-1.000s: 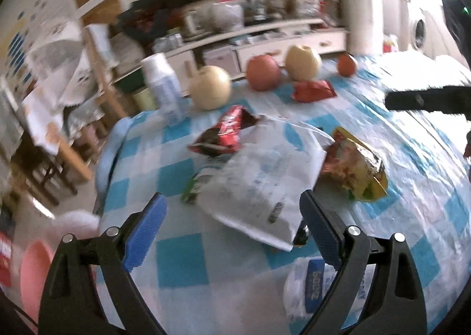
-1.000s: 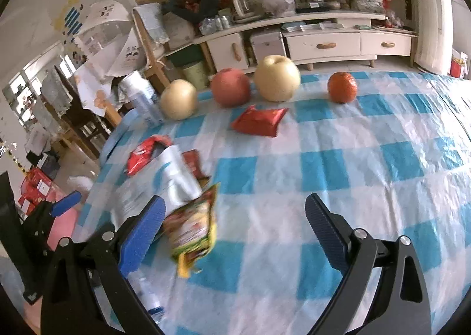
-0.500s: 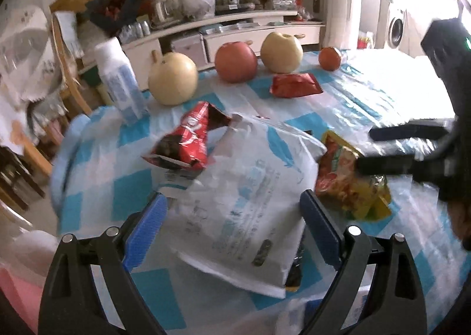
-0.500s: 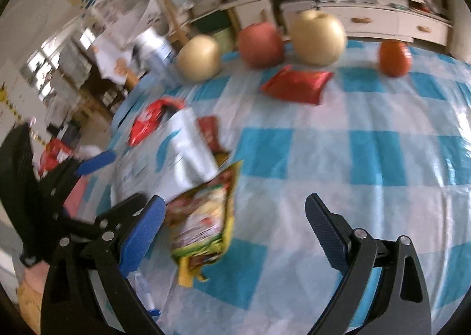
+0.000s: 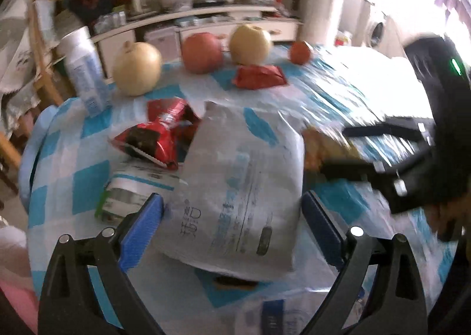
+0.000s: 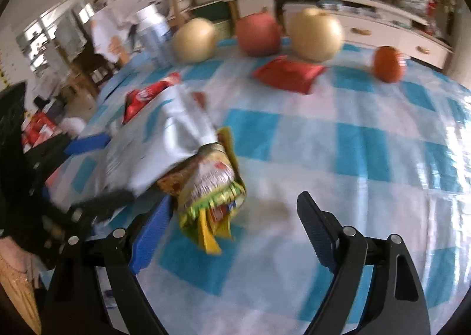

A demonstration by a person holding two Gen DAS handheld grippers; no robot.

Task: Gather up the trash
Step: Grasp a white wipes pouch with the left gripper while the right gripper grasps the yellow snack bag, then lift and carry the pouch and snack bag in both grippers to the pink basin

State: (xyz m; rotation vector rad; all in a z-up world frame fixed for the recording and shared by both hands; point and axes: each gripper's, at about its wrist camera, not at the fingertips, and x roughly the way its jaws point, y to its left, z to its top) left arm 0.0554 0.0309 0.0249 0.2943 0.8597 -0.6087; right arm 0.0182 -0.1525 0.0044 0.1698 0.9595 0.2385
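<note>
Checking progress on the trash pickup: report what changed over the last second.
Both grippers came down and closer: the left gripper now straddles the white bag, and the right gripper, jaws closing, nears the yellow snack wrapper. Nothing gripped yet. Fruit and the red packet stayed put.

We see the worktop (image 6: 368,158) under a glossy blue-white check plastic cloth. White bag (image 5: 241,187): matt, crinkled plastic w/ print. Red wrapper (image 5: 153,137) & yellow snack pack (image 6: 212,184): shiny foil. Claw pads (image 5: 141,229): matt blue, ribbed.
</note>
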